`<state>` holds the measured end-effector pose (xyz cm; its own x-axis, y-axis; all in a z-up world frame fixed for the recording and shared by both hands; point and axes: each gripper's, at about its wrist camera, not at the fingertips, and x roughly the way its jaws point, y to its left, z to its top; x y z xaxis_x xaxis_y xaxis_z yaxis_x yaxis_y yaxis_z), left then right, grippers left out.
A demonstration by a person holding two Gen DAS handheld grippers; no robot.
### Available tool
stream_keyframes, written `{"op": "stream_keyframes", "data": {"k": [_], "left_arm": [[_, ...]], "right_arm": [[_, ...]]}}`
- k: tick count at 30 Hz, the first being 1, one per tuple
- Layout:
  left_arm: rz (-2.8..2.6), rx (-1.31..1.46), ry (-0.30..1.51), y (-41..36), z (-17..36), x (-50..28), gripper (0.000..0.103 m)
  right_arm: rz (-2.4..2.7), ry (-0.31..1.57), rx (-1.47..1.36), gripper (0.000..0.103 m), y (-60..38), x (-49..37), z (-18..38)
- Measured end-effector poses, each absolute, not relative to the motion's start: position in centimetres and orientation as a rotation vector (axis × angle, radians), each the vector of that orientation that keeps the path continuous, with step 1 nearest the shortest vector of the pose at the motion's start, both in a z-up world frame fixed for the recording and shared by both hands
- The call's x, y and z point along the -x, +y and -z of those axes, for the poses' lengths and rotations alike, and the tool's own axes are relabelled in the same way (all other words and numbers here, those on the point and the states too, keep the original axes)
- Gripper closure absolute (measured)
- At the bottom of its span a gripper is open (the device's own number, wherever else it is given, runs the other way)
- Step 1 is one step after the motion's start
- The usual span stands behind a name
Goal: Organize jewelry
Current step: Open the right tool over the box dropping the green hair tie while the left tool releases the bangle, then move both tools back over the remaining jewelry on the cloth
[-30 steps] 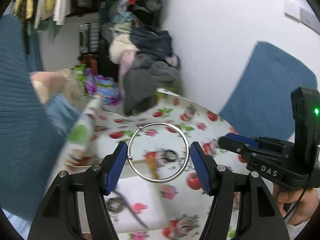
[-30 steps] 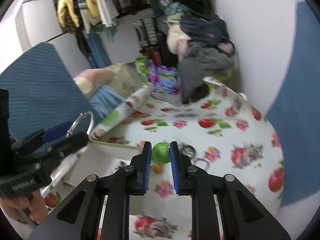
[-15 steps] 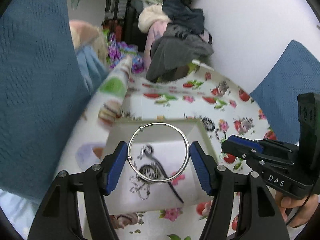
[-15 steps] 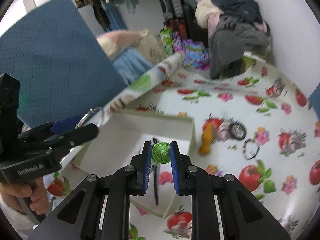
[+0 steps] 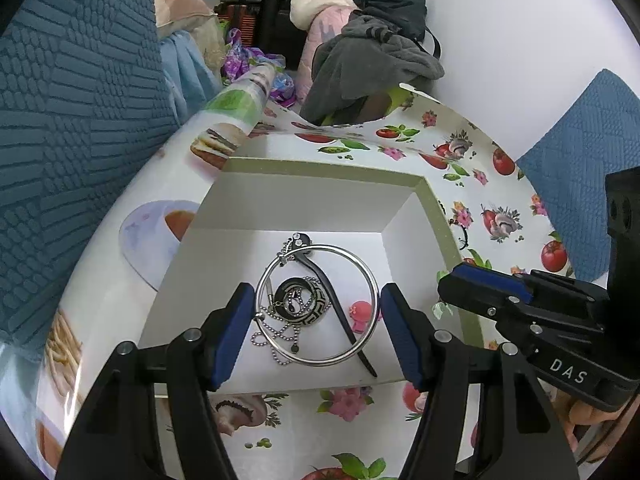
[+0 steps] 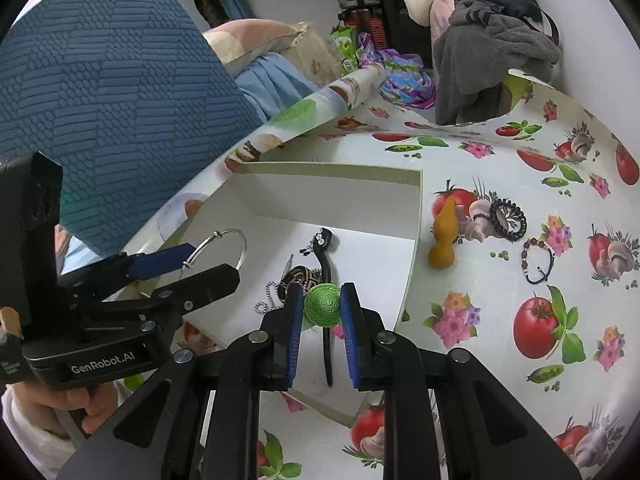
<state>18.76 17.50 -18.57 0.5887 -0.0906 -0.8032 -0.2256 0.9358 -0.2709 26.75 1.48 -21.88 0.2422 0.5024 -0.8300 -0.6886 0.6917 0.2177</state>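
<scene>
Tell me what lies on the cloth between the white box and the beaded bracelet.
In the right wrist view, an orange gourd charm stands beside the white box, then a black hair tie, then the beaded bracelet.

Open box mouth, crowded floor, my two tools close together

In my left view the white box [image 5: 404,216] is open on top, so I can pass down through its mouth; its walls fence the upper and right sides, and the hair stick [image 5: 340,312], round pendant [image 5: 306,300] and bead chain [image 5: 276,338] fill the floor's middle, leaving bare floor at centre left. My right tool [image 5: 460,284] juts in from the right edge, just over the box rim. In my right view, the worktop [image 6: 480,288] right of the box is free lower right; a gourd charm [image 6: 442,238], black coil [image 6: 507,218] and bead bracelet [image 6: 538,256] block the centre right.
</scene>
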Motion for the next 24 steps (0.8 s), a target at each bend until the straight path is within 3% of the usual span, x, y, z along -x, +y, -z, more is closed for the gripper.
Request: {"op": "stream_keyframes", "data": {"k": [3, 5, 14, 24], "left_arm": [[-0.106, 0.387, 0.938, 17.7, 18.4, -18.8, 0.032], [-0.116, 0.411, 0.920, 17.8, 18.2, -18.6, 0.028], [-0.071, 0.453, 0.857, 15.5, 16.8, -19.2, 0.028], [0.024, 0.423, 0.847, 11.3, 15.8, -23.1, 0.032]], "right_arm": [[-0.843, 1.025, 0.207, 0.074, 1.1, -26.8, 21.1], [-0.853, 1.005, 0.209, 0.073, 0.5, -26.7, 20.3], [-0.813, 0.915, 0.181, 0.072, -4.0, -27.7, 17.4], [-0.659, 0.898, 0.177, 0.072, -10.2, -31.8, 18.8]]}}
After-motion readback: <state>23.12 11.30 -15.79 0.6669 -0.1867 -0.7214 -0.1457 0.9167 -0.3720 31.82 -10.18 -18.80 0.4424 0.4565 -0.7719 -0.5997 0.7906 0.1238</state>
